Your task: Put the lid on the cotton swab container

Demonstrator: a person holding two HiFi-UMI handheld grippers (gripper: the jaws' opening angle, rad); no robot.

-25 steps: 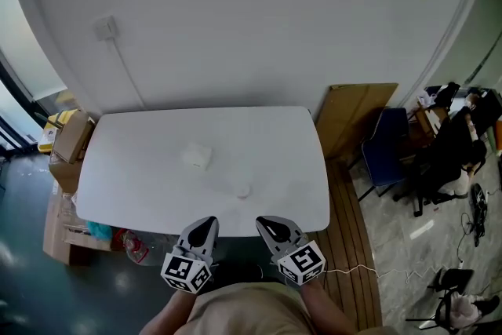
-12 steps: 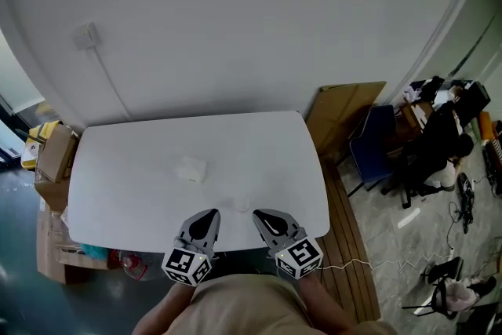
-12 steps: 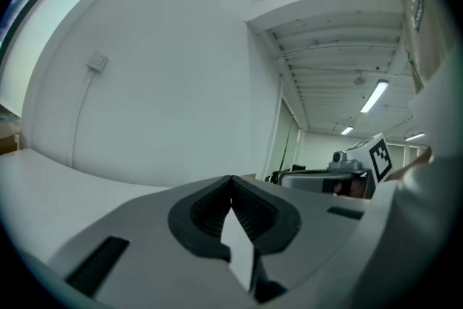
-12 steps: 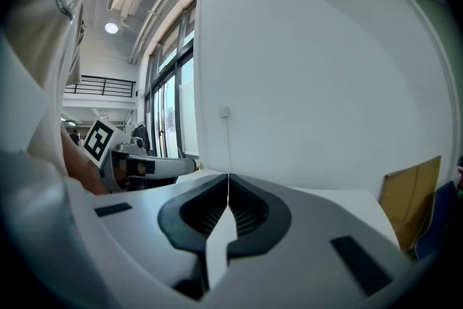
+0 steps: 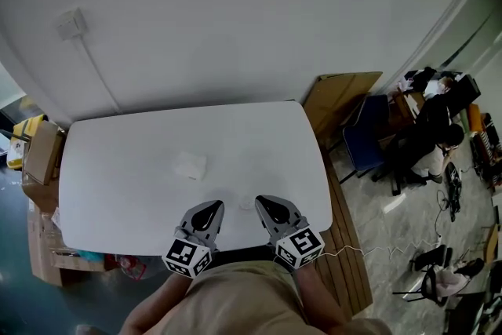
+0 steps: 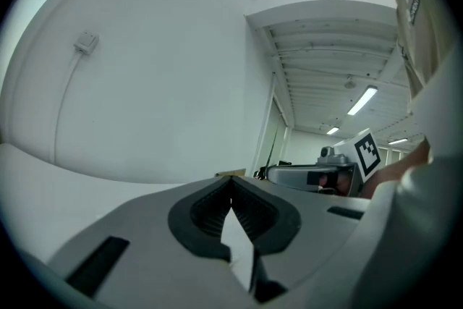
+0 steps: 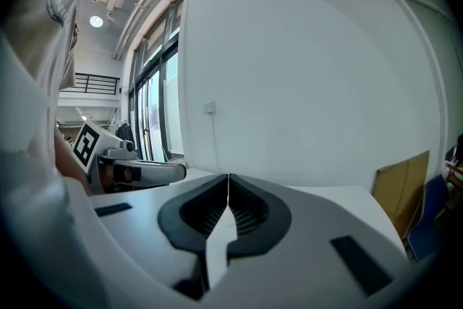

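Our left gripper (image 5: 210, 209) and right gripper (image 5: 264, 205) hover closed, empty; the lid (image 5: 245, 202) lies between them, the container (image 5: 190, 165) beyond; we should open the jaws before reaching for the lid.

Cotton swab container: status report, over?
Left gripper and right gripper shut, empty. Cotton swab container untouched on table, lid off, between gripper tips. Nothing in the way.

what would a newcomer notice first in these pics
Two hand-held grippers with marker cubes, the left gripper and right gripper, hang at the near edge of a big white table, both with jaws shut on nothing. On the table lie a small white box left of centre and a small round white piece between the gripper tips.
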